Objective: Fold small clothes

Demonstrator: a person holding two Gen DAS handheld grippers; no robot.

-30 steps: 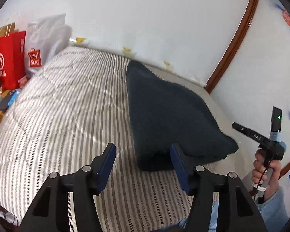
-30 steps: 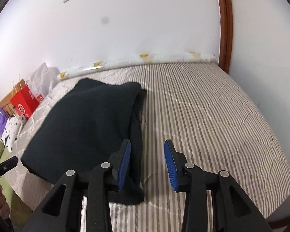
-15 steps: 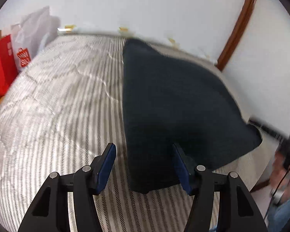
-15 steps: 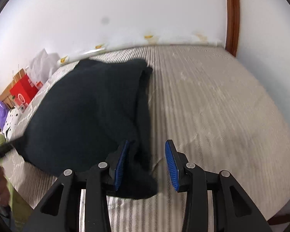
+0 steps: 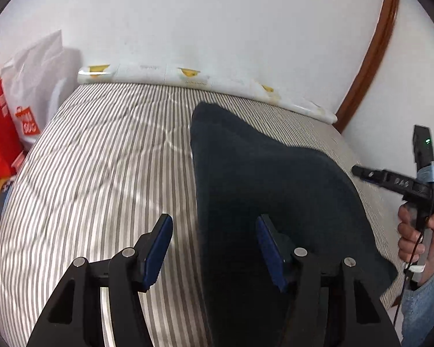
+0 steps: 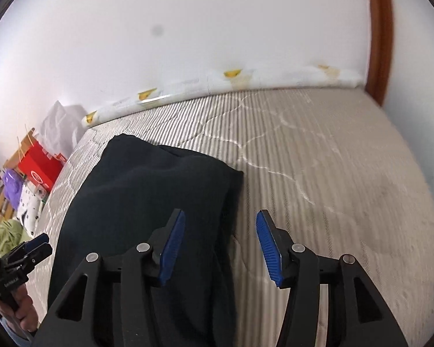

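A dark navy garment (image 5: 269, 179) lies folded lengthwise on the striped bed (image 5: 107, 167). My left gripper (image 5: 214, 222) hovers open over its left edge, with cloth under the right finger and bare cover under the left. In the right wrist view the same garment (image 6: 147, 190) fills the left half. My right gripper (image 6: 220, 217) hangs above its right edge with jaws opening. The cloth lies below the gap and the pads do not press it. Each gripper also shows in the other's view: the right gripper (image 5: 361, 172) in a hand, the left gripper (image 6: 40, 241) at lower left.
Red and white shopping bags (image 5: 20, 115) stand off the bed's left end. A white wall and a brown door frame (image 5: 373, 49) close off the far side. More bags and clutter (image 6: 29, 173) sit beyond the bed's left edge. Bare striped cover (image 6: 332, 179) stretches right of the garment.
Both grippers have moved forward over the garment, so its edges now run under their gaps down to the lower frame. The right jaws stand wider than before. The garment has not shifted.
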